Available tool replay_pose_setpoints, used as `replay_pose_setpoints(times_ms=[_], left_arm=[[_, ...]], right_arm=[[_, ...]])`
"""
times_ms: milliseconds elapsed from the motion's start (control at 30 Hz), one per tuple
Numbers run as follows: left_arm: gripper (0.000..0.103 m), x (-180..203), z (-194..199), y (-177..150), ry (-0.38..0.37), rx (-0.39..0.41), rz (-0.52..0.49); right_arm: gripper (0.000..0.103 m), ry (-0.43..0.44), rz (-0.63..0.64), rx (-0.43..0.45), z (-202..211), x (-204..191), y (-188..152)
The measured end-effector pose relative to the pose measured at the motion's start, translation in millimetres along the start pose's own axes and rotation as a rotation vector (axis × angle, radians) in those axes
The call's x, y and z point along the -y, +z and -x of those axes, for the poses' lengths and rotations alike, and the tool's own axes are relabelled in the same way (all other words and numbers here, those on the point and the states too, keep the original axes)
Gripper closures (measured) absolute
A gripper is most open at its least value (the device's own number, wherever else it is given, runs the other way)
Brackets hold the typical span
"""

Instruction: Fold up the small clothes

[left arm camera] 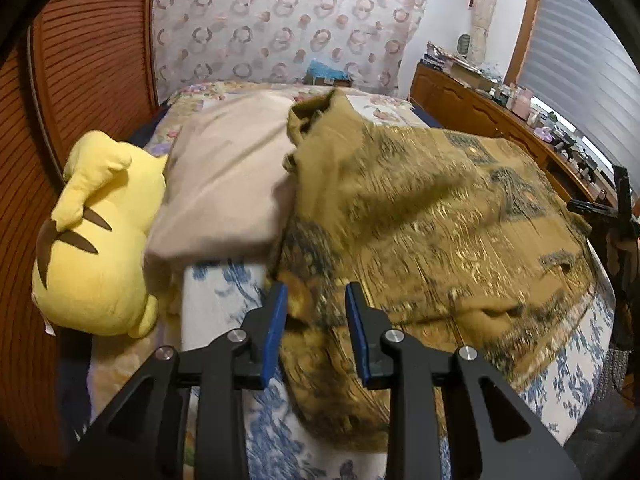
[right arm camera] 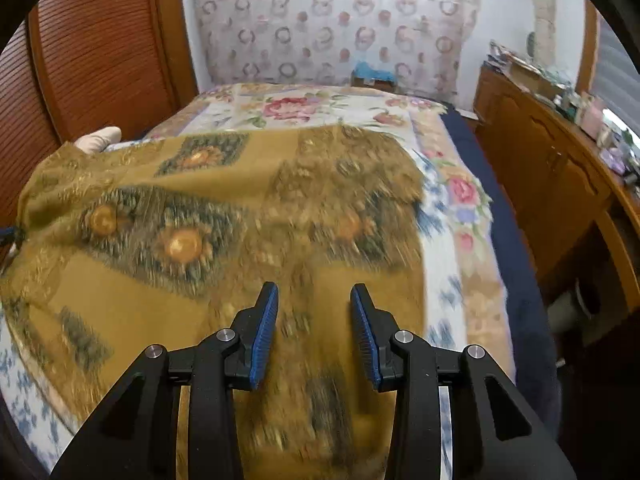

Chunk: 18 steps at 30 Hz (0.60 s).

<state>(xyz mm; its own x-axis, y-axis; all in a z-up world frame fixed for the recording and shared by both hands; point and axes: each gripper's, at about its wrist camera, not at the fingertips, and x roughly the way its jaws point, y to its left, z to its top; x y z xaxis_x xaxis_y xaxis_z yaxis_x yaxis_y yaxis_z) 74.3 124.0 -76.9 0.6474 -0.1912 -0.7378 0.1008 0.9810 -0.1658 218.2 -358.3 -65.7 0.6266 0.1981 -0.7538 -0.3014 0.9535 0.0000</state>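
Observation:
A mustard-yellow patterned garment [left arm camera: 420, 216] lies spread and rumpled on the bed, and fills the middle of the right wrist view [right arm camera: 224, 216]. My left gripper [left arm camera: 316, 292] is open, its blue pads over the garment's near left edge, holding nothing. My right gripper [right arm camera: 314, 292] is open above the garment's near part, also empty. The right gripper's black frame [left arm camera: 616, 208] shows at the far right of the left wrist view. Both views are motion-blurred.
A yellow plush toy [left arm camera: 92, 236] and a beige pillow [left arm camera: 228, 176] lie left of the garment. The bed has a floral cover [right arm camera: 304, 108]. A wooden louvred wardrobe [left arm camera: 88, 60] stands left, a cluttered wooden dresser [right arm camera: 560, 152] right.

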Motion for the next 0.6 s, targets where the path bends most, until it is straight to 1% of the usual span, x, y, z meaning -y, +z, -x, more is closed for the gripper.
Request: replay_pose_setpoints(times_ms=[133, 233, 300, 400, 433, 467, 500, 533, 567, 600], left_arm=[[0.076, 9, 1, -6, 0.006, 0.006, -0.014], [0.076, 12, -1, -8, 0.007, 0.007, -0.012], [0.076, 12, -3, -7, 0.020, 0.004, -0.005], [0.076, 13, 1, -7, 0.033, 0.033, -0.007], [0.076, 14, 2, -7, 0.037, 0.042, -0.010], [0.076, 14, 3, -6, 0.040, 0.045, -0.013], [0.076, 13, 2, -5, 0.041, 0.043, -0.016], [0.076, 13, 1, -5, 0.043, 0.039, -0.018], [0.076, 13, -1, -4, 0.050, 0.035, -0.021], [0.076, 12, -3, -3, 0.061, 0.030, -0.020]], right_arm=[[0.066, -0.052, -0.035, -0.018, 14, 14, -22], [0.066, -0.043, -0.052, -0.030, 18, 19, -35], [0.066, -0.057, -0.053, -0.040, 16, 19, -40], [0.066, -0.056, -0.062, -0.039, 13, 19, -45], [0.070, -0.059, -0.057, -0.036, 12, 18, -46], [0.077, -0.053, -0.050, -0.030, 13, 17, -46], [0.079, -0.046, -0.044, -0.023, 14, 16, -46], [0.088, -0.045, -0.036, -0.018, 15, 14, -46], [0.095, -0.040, -0.025, -0.009, 16, 12, -46], [0.097, -0.038, -0.013, 0.001, 19, 10, -46]])
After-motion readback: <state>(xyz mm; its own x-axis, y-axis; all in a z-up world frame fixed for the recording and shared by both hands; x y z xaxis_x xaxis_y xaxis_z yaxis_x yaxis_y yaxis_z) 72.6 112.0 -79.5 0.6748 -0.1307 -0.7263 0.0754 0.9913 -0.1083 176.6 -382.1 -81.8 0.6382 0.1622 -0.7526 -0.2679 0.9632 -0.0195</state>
